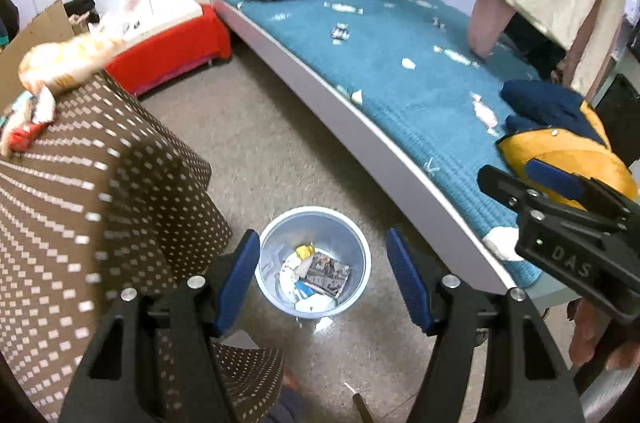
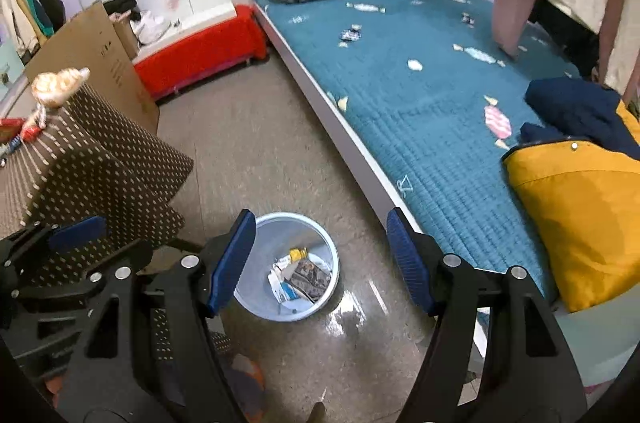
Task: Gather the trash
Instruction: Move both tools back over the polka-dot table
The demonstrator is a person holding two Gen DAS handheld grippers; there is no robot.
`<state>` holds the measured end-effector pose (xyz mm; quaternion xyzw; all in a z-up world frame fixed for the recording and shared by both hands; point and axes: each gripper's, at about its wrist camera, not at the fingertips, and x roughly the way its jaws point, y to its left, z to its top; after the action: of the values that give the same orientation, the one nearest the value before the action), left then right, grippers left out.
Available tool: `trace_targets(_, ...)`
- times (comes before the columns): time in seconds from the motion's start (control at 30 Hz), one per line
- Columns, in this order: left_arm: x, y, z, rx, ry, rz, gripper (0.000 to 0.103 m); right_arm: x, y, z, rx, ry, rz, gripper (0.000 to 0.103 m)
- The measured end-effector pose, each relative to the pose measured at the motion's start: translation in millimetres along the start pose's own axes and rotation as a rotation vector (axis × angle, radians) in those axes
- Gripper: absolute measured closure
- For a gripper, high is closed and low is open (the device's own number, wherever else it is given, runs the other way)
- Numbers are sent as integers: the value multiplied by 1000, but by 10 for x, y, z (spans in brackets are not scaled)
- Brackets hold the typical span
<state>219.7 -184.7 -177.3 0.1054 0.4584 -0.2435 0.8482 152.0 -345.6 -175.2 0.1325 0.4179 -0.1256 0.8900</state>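
Plainly the biggest thing to deal with is the bed point(image 2: 420, 127), whose teal quilted cover is strewn with candy wrappers point(image 2: 478, 55), and those are the trash that matters; more litter sits on the brown dotted tablecloth point(image 1: 120, 183) to the left. A pale blue wastebasket point(image 1: 276, 235) stands on the floor between table and bed, already holding crumpled paper, a printed sheet and a yellow scrap. It looks like thin plastic, light and easy to tip, best taken by its rim if it has to move. The pink-striped wrapper point(image 2: 498, 121) near the yellow jacket point(image 2: 580, 215) is the largest piece on the bed; I judge it nearly weightless, crinkly and slick, so a pinch across its puffed middle or a twisted end should hold better than a flat edge pressed into soft quilting. The smaller white ones point(image 1: 408, 63) would likely slide or flutter if nudged. Both tools hang above the basket with nothing in them: the left gripper point(image 1: 322, 275) has its blue pads well apart, and the right gripper point(image 2: 320, 263) likewise. On writing, only the raised letters "DAS" on the right tool's black body point(image 1: 572, 263) read clearly; marks on the cardboard point(image 2: 104, 51) and wrappers are too small to make out.
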Motion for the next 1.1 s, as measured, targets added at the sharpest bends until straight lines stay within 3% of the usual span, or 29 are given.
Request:
trace_targets(0.27,-618,203,60,-16,-120,-9,37,-385,176,125,-1,-87,24,35)
trace_targets(0.53,-1209,654,17,-73,-237,21,35,-706,500,202,-30,-158,64,31)
trace_targets(0.7,-1495,957,-47,-113,-293,55,32,-899,820,222,-66,-205,97,22)
trace_targets(1.1,-2054,1797,-315,-212,-388,153,24,-1097,1715,262,-207,-265,180,12)
